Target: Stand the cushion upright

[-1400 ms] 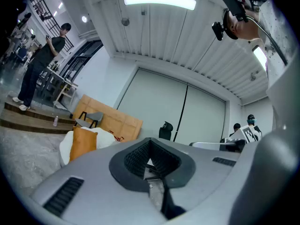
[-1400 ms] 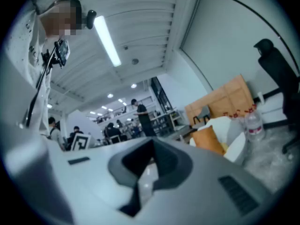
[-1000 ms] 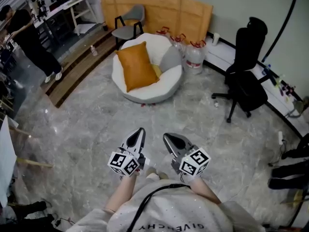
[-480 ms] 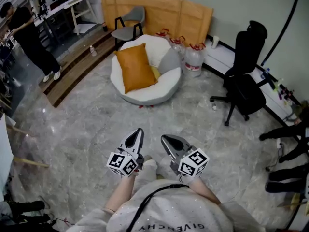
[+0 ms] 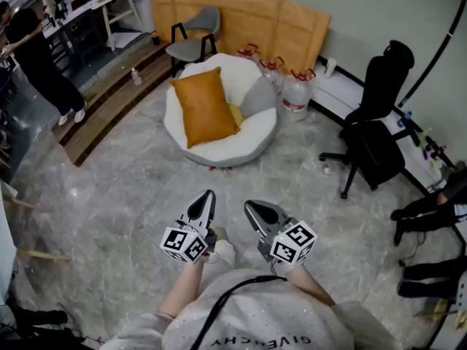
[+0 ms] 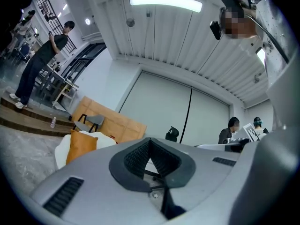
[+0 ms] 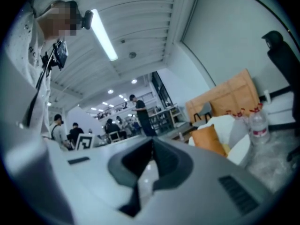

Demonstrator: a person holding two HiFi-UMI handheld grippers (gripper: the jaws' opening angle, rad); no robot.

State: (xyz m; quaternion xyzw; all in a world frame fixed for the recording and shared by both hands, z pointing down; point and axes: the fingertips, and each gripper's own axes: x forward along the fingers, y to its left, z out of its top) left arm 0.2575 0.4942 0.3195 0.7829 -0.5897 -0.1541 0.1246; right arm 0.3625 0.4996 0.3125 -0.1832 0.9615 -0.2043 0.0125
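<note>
An orange cushion (image 5: 205,106) lies tilted on a round white beanbag seat (image 5: 252,138) at the far middle of the floor, with a grey cushion (image 5: 257,92) behind it. The orange cushion (image 6: 79,146) shows small at the left in the left gripper view, and the same cushion (image 7: 208,140) shows right of centre in the right gripper view. My left gripper (image 5: 206,198) and right gripper (image 5: 253,208) are held close to my body, side by side, both shut and holding nothing. A wide stretch of floor separates them from the seat.
A black office chair (image 5: 376,119) stands to the right. Water jugs (image 5: 295,87) and brown boards (image 5: 241,19) sit behind the seat, a grey chair (image 5: 194,41) beside them. A wooden step (image 5: 109,100) runs along the left, where a person (image 5: 36,57) stands. Someone's legs (image 5: 427,217) reach in at right.
The whole view has shifted: the beanbag seat and cushion sit a little nearer and lower in the head view. Both grippers stay shut, side by side. The legs at right have moved in.
</note>
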